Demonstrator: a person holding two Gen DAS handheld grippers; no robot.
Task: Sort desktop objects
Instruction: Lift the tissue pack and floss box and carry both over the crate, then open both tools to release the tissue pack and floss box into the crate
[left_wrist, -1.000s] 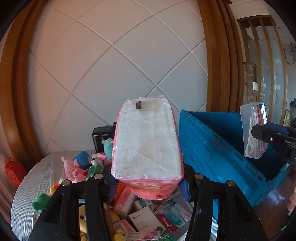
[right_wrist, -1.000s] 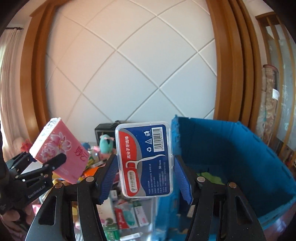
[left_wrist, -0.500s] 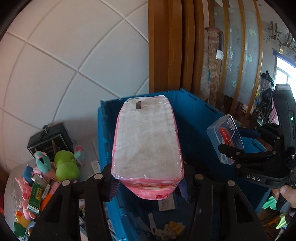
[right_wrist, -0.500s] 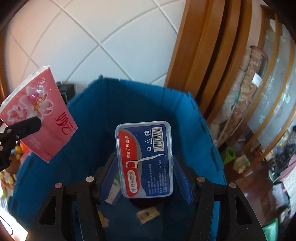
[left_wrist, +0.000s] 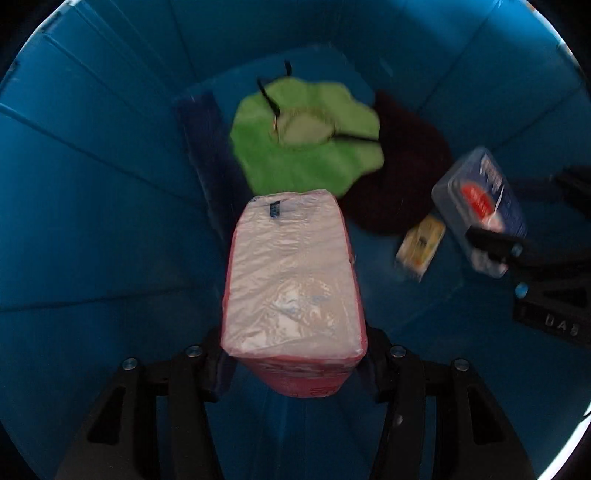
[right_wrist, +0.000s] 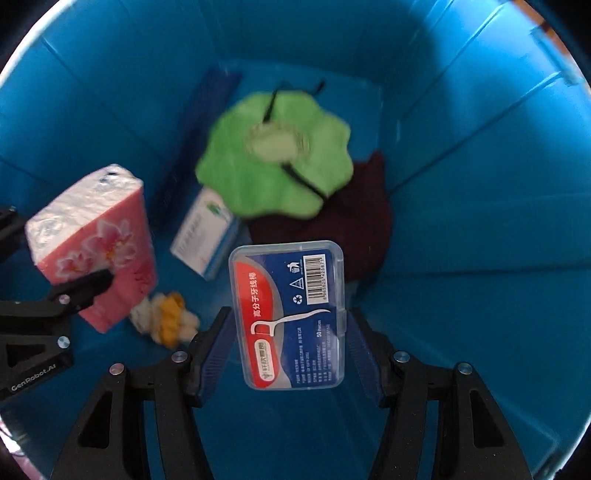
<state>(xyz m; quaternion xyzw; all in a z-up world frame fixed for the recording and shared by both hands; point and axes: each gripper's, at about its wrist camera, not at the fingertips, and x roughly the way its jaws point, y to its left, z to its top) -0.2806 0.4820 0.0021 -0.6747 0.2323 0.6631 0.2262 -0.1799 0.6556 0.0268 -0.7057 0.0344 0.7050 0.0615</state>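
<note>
Both grippers point down into the blue crate (left_wrist: 92, 184), whose wall also shows in the right wrist view (right_wrist: 480, 221). My left gripper (left_wrist: 295, 363) is shut on a pink tissue pack (left_wrist: 291, 280), also seen in the right wrist view (right_wrist: 92, 236) at the left. My right gripper (right_wrist: 288, 350) has its jaws spread a little wider than the clear floss-pick box (right_wrist: 290, 317) between them; a gap shows on each side of the box. That box shows at the right in the left wrist view (left_wrist: 480, 206).
On the crate floor lie a green plush (right_wrist: 273, 162), a dark red cloth (right_wrist: 354, 225), a white-blue carton (right_wrist: 205, 232), a yellow-white plush flower (right_wrist: 166, 319), a dark blue long box (right_wrist: 199, 125) and a small yellow packet (left_wrist: 421, 243).
Both grippers moved from above the crate rim down into it and now look at its floor. The right jaws have spread away from the floss-pick box.
</note>
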